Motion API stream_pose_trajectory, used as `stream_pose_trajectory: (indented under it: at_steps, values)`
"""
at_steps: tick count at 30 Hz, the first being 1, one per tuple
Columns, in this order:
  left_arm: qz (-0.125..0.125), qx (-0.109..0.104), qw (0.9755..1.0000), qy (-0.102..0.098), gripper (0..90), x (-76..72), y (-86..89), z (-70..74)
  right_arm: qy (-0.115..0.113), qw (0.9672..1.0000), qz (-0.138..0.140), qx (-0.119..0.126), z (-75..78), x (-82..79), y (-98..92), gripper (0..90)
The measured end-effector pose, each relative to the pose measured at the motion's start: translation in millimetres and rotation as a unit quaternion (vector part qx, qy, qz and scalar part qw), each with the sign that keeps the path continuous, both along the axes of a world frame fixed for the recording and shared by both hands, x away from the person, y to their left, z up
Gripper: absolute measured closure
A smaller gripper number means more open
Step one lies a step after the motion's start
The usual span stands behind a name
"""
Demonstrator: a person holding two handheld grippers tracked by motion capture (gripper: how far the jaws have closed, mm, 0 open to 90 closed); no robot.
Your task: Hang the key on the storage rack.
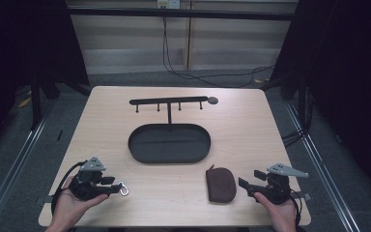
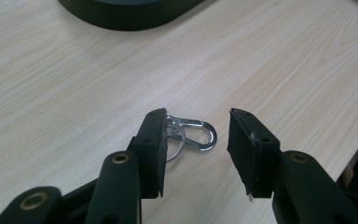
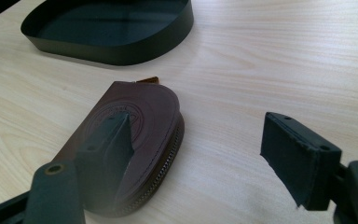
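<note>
Pale wood grain runs across the table (image 1: 251, 130) before us, with dark floor and a trailing cable (image 1: 174, 63) beyond its far edge; at the middle of the table we see a black oval tray (image 1: 169, 143) with a low wall, and from its far rim a thin post rises to a black bar (image 1: 169, 101) with short pegs hanging from it. Near and right of the tray lies a brown leather pouch (image 1: 221, 184), flat, rounded at its far end; the right gripper view gives us what the high view does not, a round stamped emblem on the pouch (image 3: 135, 126) and a zip along its edge. Near and left lies a small silver clasp (image 1: 123, 189) on a ring; the left gripper view shows its snap hook (image 2: 196, 133) lying on the wood. We hold the left gripper (image 2: 196, 140) with jaws apart, the clasp between them, nothing gripped; the right gripper (image 3: 196, 140) gapes wide, its left jaw over the pouch, holding nothing.
</note>
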State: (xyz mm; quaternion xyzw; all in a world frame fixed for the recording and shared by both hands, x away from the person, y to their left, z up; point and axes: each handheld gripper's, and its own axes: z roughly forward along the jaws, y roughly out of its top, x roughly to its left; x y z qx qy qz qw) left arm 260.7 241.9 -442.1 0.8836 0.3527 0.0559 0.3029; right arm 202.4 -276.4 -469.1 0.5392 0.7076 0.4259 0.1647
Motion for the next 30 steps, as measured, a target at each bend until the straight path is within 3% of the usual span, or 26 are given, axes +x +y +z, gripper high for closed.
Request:
stream_pose_trajectory:
  at_steps: [4,6,10,13,18,19,30]
  values:
    - [-0.003,0.01,0.9999,0.008,57.0,6.9,-3.3,2.1,0.002,0.9999,0.009,-0.008,-0.4,1.2,2.5,24.7]
    - [0.006,0.029,0.9992,0.025,59.0,13.7,-4.0,4.4,0.003,0.9998,0.017,-0.013,-1.2,1.8,4.6,24.6]
    - [0.014,0.032,0.9987,0.037,60.0,17.9,-3.9,6.3,0.006,0.9997,0.021,-0.014,-1.5,2.0,4.9,24.5]
    - [0.011,0.051,0.9975,0.047,60.4,23.1,-5.7,7.7,0.009,0.9997,0.021,-0.014,-2.1,2.8,5.4,24.4]
    - [0.002,0.063,0.9957,0.068,60.3,27.7,-9.0,7.1,0.016,0.9995,0.017,-0.02,-3.4,3.9,5.2,24.4]
    - [0.001,0.072,0.9943,0.079,60.0,29.3,-10.3,5.3,0.017,0.9995,0.017,-0.02,-3.6,4.0,5.1,24.4]
    - [-0.009,0.098,0.9901,0.1,57.1,37.0,-18.3,2.0,0.023,0.9994,0.014,-0.021,-4.6,4.9,5.2,24.3]
